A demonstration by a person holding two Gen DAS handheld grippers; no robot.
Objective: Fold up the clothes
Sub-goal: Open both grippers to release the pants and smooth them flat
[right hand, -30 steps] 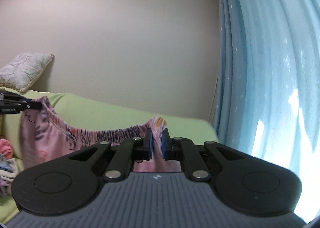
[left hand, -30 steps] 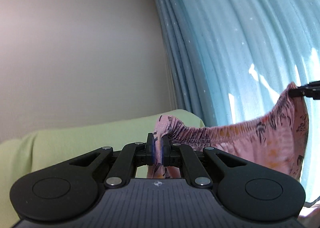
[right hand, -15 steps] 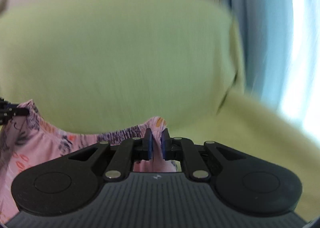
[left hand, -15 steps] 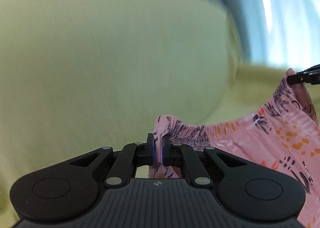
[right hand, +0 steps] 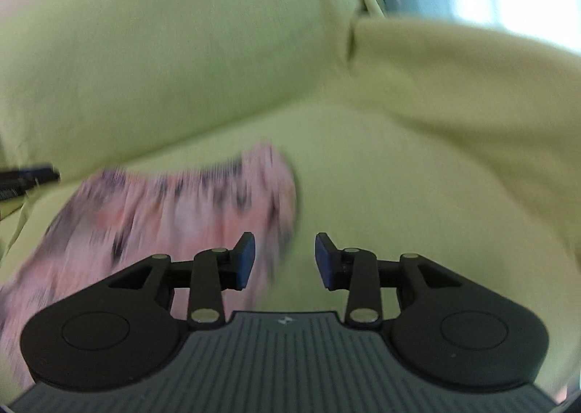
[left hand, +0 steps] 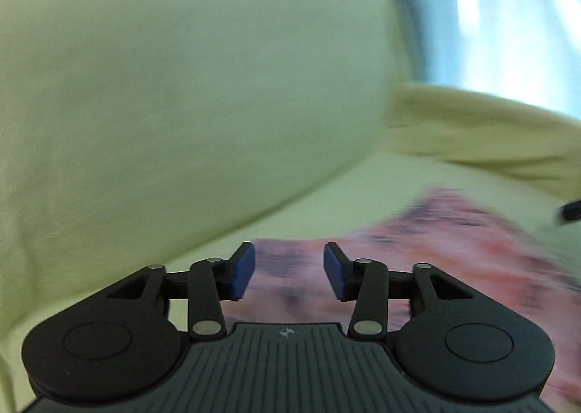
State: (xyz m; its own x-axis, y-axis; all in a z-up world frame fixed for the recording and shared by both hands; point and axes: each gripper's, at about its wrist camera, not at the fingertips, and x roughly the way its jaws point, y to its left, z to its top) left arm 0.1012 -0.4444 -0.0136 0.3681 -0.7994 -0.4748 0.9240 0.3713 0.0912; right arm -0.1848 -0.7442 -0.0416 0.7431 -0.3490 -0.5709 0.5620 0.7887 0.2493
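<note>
Now both jaws gape, empty: left gripper (left hand: 288, 273) & right gripper (right hand: 284, 258). Shorts (right hand: 174, 206) lie on sofa (right hand: 399, 177). Thin, floppy, light; you'd pinch waistband corners.

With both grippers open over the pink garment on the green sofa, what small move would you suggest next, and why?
Probably lower the left gripper to smooth the pink garment flat. Both the left and the right gripper have their jaws apart and empty, and the cloth lies loose on the sofa seat, not yet folded; blur hides its wrinkles.
</note>
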